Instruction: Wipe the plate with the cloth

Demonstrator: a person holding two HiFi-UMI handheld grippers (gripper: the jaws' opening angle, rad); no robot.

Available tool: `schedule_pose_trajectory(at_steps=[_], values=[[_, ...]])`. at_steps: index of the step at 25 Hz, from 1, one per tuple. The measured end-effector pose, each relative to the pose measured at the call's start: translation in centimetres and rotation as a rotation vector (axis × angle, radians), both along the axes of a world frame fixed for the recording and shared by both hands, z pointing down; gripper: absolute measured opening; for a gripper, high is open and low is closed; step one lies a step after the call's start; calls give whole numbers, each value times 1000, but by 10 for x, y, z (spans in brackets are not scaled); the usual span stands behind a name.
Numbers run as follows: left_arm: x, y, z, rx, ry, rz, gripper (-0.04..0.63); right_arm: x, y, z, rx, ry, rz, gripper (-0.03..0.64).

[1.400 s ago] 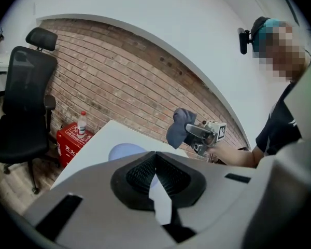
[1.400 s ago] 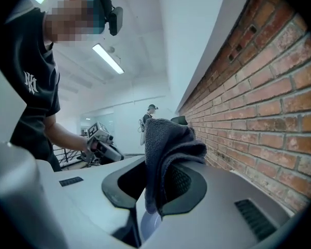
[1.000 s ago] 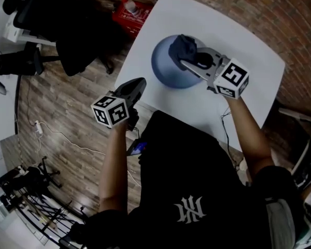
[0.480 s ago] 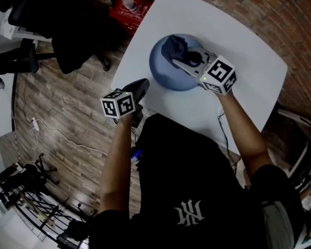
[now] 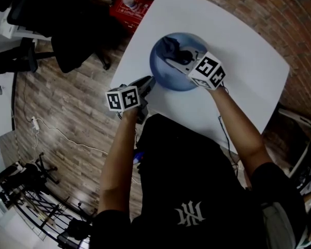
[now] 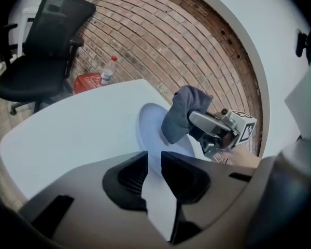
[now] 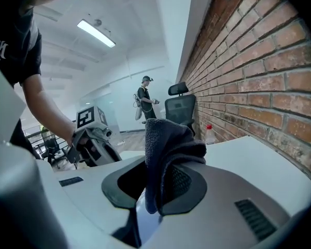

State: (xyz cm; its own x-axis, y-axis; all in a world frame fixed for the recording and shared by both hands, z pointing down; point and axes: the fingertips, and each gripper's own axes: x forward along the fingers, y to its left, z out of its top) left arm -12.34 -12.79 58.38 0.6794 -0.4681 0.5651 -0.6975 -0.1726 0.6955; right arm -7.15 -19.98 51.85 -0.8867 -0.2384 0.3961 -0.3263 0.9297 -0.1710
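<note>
Right gripper (image 5: 175,56), jaws closed on the dark cloth (image 5: 170,45), holds it down on the blue plate (image 5: 163,75), upper centre of the white table (image 5: 238,51), presumably to wipe. Left gripper (image 5: 149,81), jaws a narrow gap apart and holding nothing (probably there to steady the rim), has advanced from lower left to the plate's lower-left edge.

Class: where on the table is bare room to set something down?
Bare: table right of the plate, and the strip beyond it. Crowded: the plate, with right gripper and cloth over it, left gripper at its rim.
</note>
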Motion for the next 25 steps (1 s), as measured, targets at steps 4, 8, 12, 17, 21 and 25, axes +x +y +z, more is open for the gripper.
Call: schedule_pose_trajectory(at_steps=[4,8,12,17,21,25], values=[[3,2,10,-30,-8,12,89,-14,-4,-1,-16,-11,-5,77],[7,3,18,-63,9,2,94,-28,-3,13,-33,23,-14,77],[7,3,16,-73,42,-25,80,-42,4,26,-68,48,-12,77],[8,2,15,-78,51,-32,77,-55,13,44,-75,104,-26,77],[9,1,15,-89,54,-33,66,-60,14,50,-67,126,-29,77],[9,1,15,-90,54,-40,63,-63,15,56,-71,146,-25,77]])
